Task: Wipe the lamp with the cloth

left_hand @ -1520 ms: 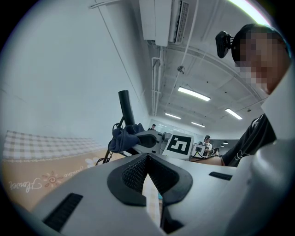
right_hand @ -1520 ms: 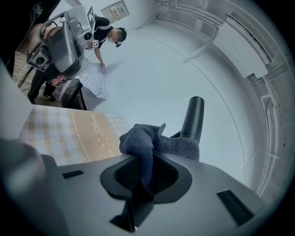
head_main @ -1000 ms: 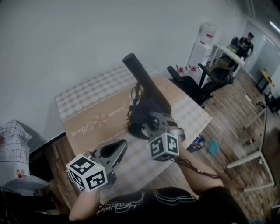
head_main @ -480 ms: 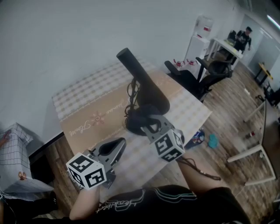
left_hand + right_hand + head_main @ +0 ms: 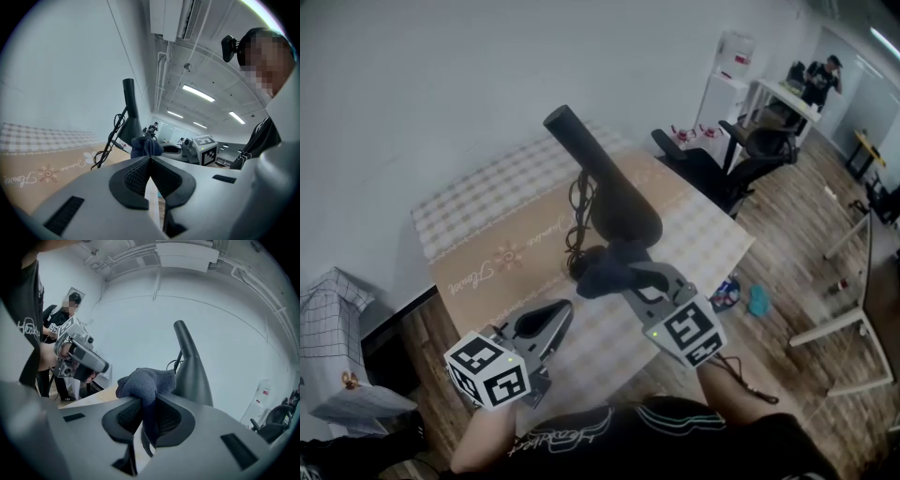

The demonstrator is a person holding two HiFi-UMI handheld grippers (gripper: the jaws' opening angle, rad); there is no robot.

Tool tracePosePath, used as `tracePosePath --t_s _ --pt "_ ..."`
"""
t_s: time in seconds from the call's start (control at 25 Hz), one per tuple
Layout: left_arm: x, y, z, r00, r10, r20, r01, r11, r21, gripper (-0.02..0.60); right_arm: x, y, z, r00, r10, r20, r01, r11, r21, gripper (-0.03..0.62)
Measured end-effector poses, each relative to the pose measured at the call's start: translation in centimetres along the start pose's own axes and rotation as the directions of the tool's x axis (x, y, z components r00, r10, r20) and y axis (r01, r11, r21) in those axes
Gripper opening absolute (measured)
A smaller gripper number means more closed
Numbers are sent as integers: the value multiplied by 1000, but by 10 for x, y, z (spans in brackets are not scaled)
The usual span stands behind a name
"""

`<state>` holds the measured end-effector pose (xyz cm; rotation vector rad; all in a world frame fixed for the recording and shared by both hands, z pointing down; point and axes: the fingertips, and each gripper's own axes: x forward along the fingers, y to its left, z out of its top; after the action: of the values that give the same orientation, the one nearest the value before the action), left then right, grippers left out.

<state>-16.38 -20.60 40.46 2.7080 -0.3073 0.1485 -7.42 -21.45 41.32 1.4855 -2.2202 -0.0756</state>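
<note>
A black lamp with a long tube and a flared lower end stands on the table; it also rises behind the jaws as the lamp and lamp in the gripper views. My right gripper is shut on a dark blue cloth, bunched cloth, held at the lamp's lower near side; contact with the lamp cannot be told. My left gripper hovers over the table's near edge, left of the lamp, shut with nothing between its jaws. From there the cloth shows ahead.
A black cable coils beside the lamp on the checked and tan tablecloth. An office chair stands right of the table. A person stands at a far desk. Small items lie on the floor.
My right gripper has drawn the cloth down and back toward me, away from the lamp's flared part. The left gripper has stayed where it was.
</note>
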Motion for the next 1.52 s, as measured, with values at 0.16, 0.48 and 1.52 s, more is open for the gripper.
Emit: tracePosePath --t_s 0.16,0.48,1.52 --pt "9 -3 2 1000 17 -2 -17 1000 1 -2 -19 -16 16 998 -9 66 8 1000 21 57" --pt "30 -13 20 994 105 29 -106 994 26 -2 -37 -55 42 981 55 189 -62 998 33 57" --pt "80 -55 70 844 493 212 -506 863 7 -2 -27 -153 201 810 304 502 -24 872 -489 57"
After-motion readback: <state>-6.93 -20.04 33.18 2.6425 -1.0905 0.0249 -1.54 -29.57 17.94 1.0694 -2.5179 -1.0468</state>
